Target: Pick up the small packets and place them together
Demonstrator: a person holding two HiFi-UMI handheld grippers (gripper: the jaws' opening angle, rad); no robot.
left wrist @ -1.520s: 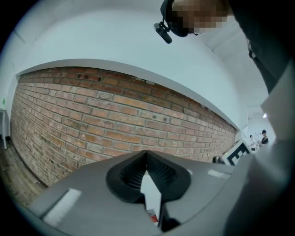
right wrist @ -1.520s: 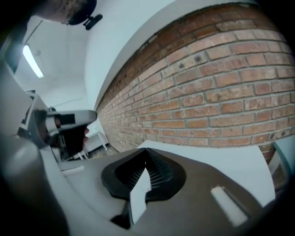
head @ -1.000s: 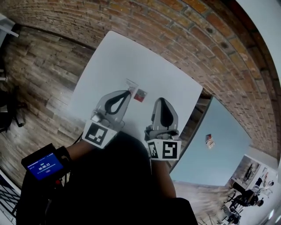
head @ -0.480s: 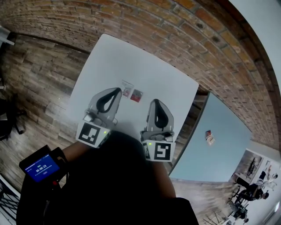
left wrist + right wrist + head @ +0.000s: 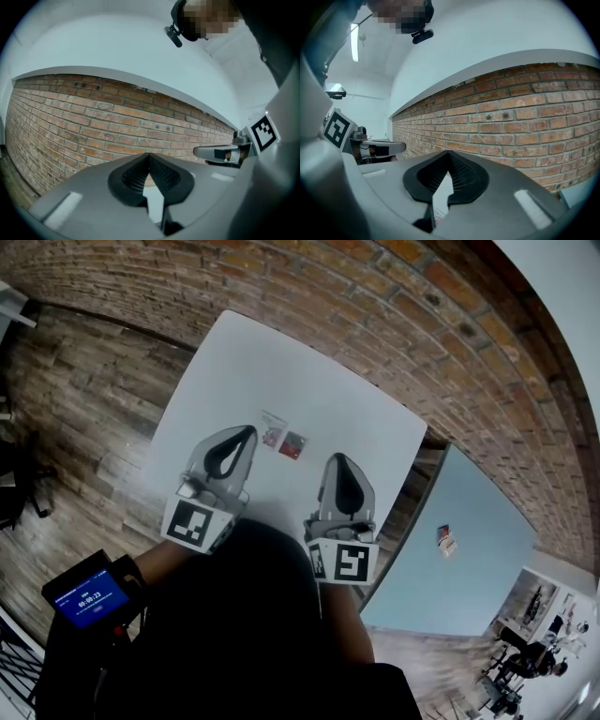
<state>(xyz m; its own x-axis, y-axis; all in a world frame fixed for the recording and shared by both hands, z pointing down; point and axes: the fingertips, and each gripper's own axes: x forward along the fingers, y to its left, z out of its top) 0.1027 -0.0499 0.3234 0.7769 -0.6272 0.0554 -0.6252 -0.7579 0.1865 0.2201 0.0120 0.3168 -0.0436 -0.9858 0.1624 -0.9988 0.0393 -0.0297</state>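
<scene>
Two small packets lie side by side on the white table [image 5: 281, 362]: a pale one [image 5: 273, 430] and a red one [image 5: 293, 444]. My left gripper [image 5: 247, 430] is shut and empty, with its tip just left of the pale packet and slightly apart from it. My right gripper [image 5: 343, 458] is also shut and empty, a little to the right of the red packet and nearer to me. In the left gripper view the jaw tips [image 5: 150, 155] meet against the brick wall. The right gripper view shows the same for its tips [image 5: 449, 153]. Neither gripper view shows the packets clearly.
A brick wall [image 5: 394, 324] runs along the table's far side and wooden floor [image 5: 84, 399] lies to the left. A light blue table [image 5: 459, 559] at the right carries a small object [image 5: 446, 539]. A device with a blue screen [image 5: 91, 597] sits on the left arm.
The left gripper tip was at the pale packet. It has drawn back a little, and the packet lies on the table beside the red one. The right gripper has barely moved.
</scene>
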